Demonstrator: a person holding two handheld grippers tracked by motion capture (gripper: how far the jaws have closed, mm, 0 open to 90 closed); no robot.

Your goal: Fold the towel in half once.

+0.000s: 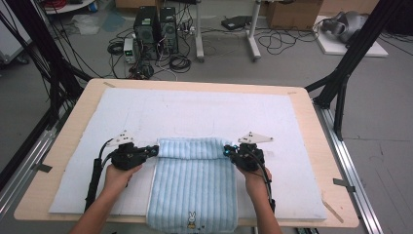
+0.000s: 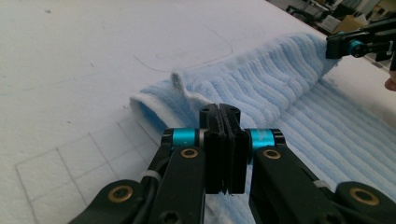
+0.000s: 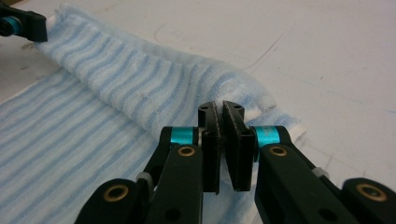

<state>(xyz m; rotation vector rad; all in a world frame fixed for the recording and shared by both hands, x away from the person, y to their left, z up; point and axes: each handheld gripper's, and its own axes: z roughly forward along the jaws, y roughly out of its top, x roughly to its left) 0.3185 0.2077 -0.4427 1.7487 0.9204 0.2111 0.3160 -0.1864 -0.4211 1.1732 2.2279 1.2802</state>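
My left tool and right tool are each clamped on an end of the rolled far edge of the soft, limp light-blue striped terry towel, lower centre on the white-padded table.

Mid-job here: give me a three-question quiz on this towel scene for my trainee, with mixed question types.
1. True or false: the far end of the blue towel is rolled or folded over.
2. Which picture is stitched near the towel's near edge? A) rabbit B) star C) car
3. Fill in: the left hand-held gripper and the right hand-held gripper each sit at one ___ of the roll.

Key: 1 true; 2 A, the rabbit; 3 end. In both gripper views the jaws look pressed together with towel fabric around them, though whether cloth is actually pinched cannot be told.
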